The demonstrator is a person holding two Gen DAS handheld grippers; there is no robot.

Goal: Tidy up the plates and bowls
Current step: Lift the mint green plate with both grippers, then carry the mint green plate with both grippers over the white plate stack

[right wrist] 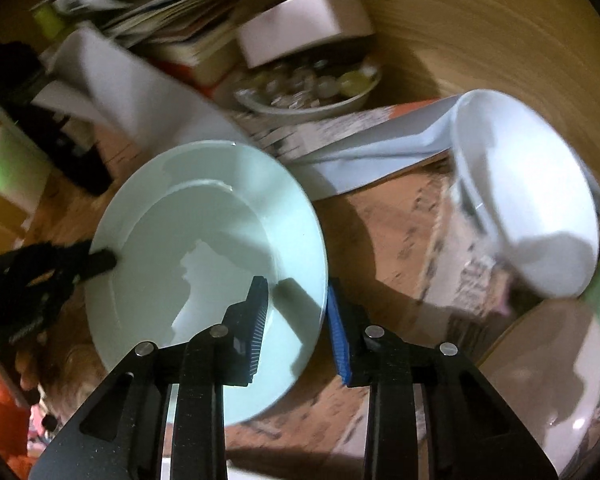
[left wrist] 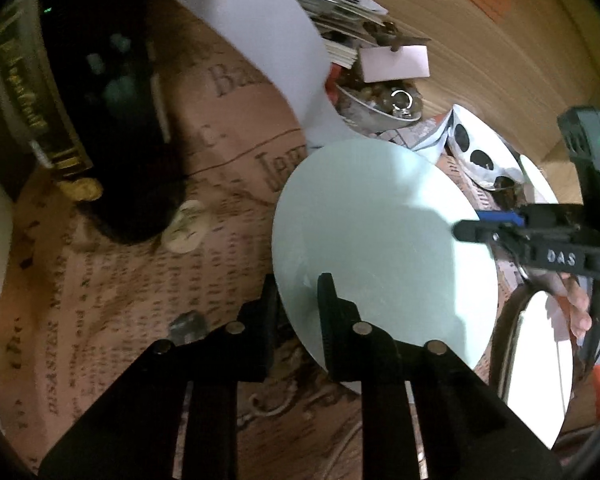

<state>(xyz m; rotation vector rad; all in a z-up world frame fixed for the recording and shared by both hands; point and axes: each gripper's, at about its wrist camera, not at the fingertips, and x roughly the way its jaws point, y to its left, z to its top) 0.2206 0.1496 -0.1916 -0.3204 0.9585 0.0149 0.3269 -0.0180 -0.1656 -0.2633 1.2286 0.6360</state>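
A pale green plate (left wrist: 380, 236) is held tilted above the newsprint-patterned table. My left gripper (left wrist: 296, 284) is shut on its near rim, one finger on each face. My right gripper (right wrist: 296, 292) stands around the opposite rim of the plate (right wrist: 204, 240) with its blue pads a little apart from it, open. The right gripper also shows in the left wrist view (left wrist: 476, 232), and the left gripper in the right wrist view (right wrist: 100, 260). A white bowl (right wrist: 528, 196) lies tipped at the right. Another white dish (right wrist: 548, 376) sits at lower right.
A glass bowl of beads (right wrist: 308, 88) and a stack of papers (right wrist: 172, 20) lie behind. A white box (right wrist: 300, 24) rests above the bowl. A dark bottle (left wrist: 112, 100) stands at left. A spotted white dish (left wrist: 480, 152) sits behind the plate.
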